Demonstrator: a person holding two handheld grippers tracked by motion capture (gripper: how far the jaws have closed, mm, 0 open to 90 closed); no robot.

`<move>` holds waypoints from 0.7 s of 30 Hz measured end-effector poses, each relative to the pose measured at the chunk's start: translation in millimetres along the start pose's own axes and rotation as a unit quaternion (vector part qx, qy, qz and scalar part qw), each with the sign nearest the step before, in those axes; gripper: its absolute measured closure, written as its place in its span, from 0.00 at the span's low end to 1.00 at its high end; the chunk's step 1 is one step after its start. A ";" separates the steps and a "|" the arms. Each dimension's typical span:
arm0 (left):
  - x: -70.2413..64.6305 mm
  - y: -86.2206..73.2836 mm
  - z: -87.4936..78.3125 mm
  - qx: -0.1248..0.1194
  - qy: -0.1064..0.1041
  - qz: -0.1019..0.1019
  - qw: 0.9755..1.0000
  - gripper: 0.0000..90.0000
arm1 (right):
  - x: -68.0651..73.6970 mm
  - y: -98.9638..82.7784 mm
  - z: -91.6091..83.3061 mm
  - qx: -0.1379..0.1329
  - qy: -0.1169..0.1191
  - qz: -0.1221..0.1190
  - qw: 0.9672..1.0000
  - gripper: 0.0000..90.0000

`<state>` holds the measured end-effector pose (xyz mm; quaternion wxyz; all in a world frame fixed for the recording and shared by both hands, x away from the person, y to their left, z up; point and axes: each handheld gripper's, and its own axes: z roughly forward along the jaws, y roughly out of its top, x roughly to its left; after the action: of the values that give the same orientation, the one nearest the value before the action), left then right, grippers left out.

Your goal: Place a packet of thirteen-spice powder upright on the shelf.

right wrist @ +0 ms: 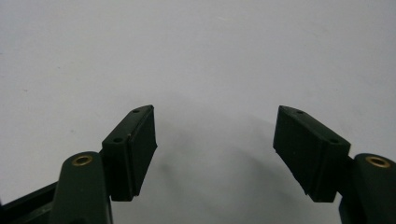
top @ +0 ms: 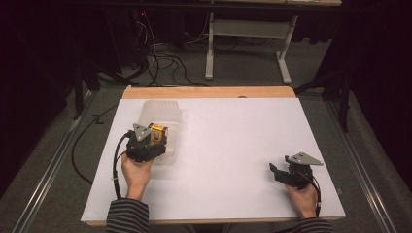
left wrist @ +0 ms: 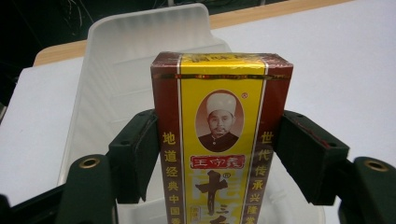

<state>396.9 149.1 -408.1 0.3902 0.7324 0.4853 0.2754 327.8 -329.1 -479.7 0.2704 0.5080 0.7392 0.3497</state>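
Covering most of the wooden table [top: 209,92], a white sheet [top: 233,160] forms the work surface; the wood shows as a bare strip along the far edge. A translucent white plastic tray [top: 160,114] lies on the left part of the sheet, its long axis running away from the person. In the left gripper view the tray [left wrist: 140,51] shows a raised rim and a shallow ribbed floor.

The left gripper [top: 145,141] sits over the near end of the tray, held from below by the left hand [top: 136,174]. Its jaws are closed against the two narrow sides of a yellow and dark red spice box [left wrist: 219,135], and both pads [left wrist: 140,154] touch the carton. The box [top: 158,133] stands on end in the grip, printed face toward the gripper camera, above the tray floor; whether its lower end touches the tray cannot be told.

The right gripper [top: 286,172] is at the near right of the sheet, well apart from the tray, in the right hand [top: 303,196]. Its jaws stand wide apart and hold nothing; bare white sheet lies between its pads [right wrist: 135,149].
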 end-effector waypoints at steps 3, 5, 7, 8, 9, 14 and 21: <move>1.1 -2.6 -0.9 0.000 0.001 -0.003 1.000 0.36 | 0.1 0.0 0.0 0.000 0.000 0.000 1.000 0.34; 1.5 -3.7 -1.8 0.001 0.001 -0.002 1.000 0.36 | 0.0 0.1 0.0 0.001 0.000 0.000 1.000 0.34; 1.8 -5.1 -2.5 0.001 0.001 -0.003 1.000 0.36 | 0.1 0.1 -0.1 0.001 0.000 0.000 1.000 0.34; 2.4 -6.6 -3.1 0.003 0.001 -0.004 1.000 0.36 | 0.3 0.1 0.0 0.002 -0.001 0.000 1.000 0.34; 2.4 -6.6 -3.1 0.003 0.001 -0.004 1.000 0.36 | 0.3 0.1 0.0 0.002 -0.001 0.000 1.000 0.34; 2.8 -9.3 -4.8 0.002 0.003 -0.006 1.000 0.36 | 0.6 0.1 0.2 0.002 -0.001 0.001 1.000 0.34; 4.5 -11.6 -9.1 0.001 0.004 -0.007 1.000 0.36 | 0.6 0.1 0.2 0.002 -0.001 0.001 1.000 0.34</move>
<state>385.7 158.6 -412.8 0.3895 0.7284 0.4922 0.2747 327.7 -328.5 -479.8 0.2699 0.5095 0.7391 0.3484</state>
